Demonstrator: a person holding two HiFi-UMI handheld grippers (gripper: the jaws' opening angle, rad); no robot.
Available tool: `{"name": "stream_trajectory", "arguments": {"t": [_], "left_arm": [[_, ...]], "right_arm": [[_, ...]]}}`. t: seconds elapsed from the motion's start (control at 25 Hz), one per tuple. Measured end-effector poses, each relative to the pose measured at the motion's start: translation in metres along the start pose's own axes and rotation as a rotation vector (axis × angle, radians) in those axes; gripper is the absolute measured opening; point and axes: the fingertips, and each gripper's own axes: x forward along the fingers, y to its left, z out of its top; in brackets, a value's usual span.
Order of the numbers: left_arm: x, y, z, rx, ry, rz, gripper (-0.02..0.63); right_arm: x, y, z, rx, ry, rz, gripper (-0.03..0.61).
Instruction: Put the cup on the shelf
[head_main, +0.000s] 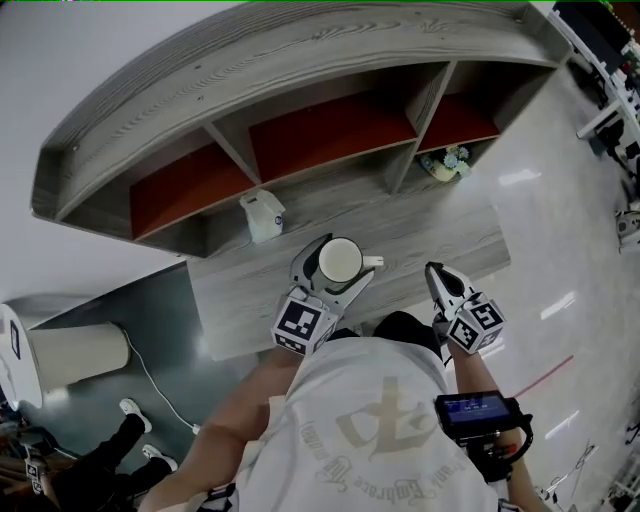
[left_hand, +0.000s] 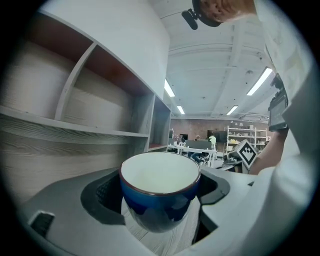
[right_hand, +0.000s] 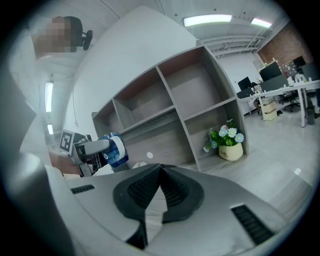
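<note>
In the head view a cup (head_main: 340, 261), white inside and dark blue outside, hangs upright over the grey wooden counter (head_main: 440, 240) in front of the shelf unit (head_main: 300, 70). My left gripper (head_main: 336, 272) is shut on it, one jaw on each side. The left gripper view has the cup (left_hand: 160, 192) filling the gap between the jaws of the left gripper (left_hand: 161, 205), with the shelf boards (left_hand: 75, 127) to the left. My right gripper (head_main: 434, 272) hovers to the right, shut and empty. In its own view the right gripper (right_hand: 159, 172) faces the shelf (right_hand: 170, 107), and the held cup (right_hand: 114, 150) shows at the left.
A white container (head_main: 262, 215) stands on the counter under the shelf's middle compartments. A small pot of flowers (head_main: 447, 163) sits in the lower right compartment, also seen as the flower pot (right_hand: 227, 145). A pale bin (head_main: 75, 355) and a cable lie on the floor at left.
</note>
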Motion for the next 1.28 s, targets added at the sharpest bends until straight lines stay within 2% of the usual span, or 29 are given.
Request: {"name": "stream_trajectory", "arguments": {"t": [0.36, 0.76, 1.28], "left_arm": [[-0.012, -0.012, 0.042, -0.026, -0.080, 0.016, 0.410], [-0.007, -0.010, 0.073, -0.041, -0.106, 0.131, 0.410], [0.025, 0.031, 0.123, -0.008, -0.129, 0.283, 0.410]], "right_arm": [[0.001, 0.002, 0.010, -0.014, -0.010, 0.053, 0.006], [0.011, -0.007, 0.039, -0.051, -0.010, 0.166, 0.006], [0.039, -0.023, 0.069, -0.077, 0.000, 0.310, 0.006]]}}
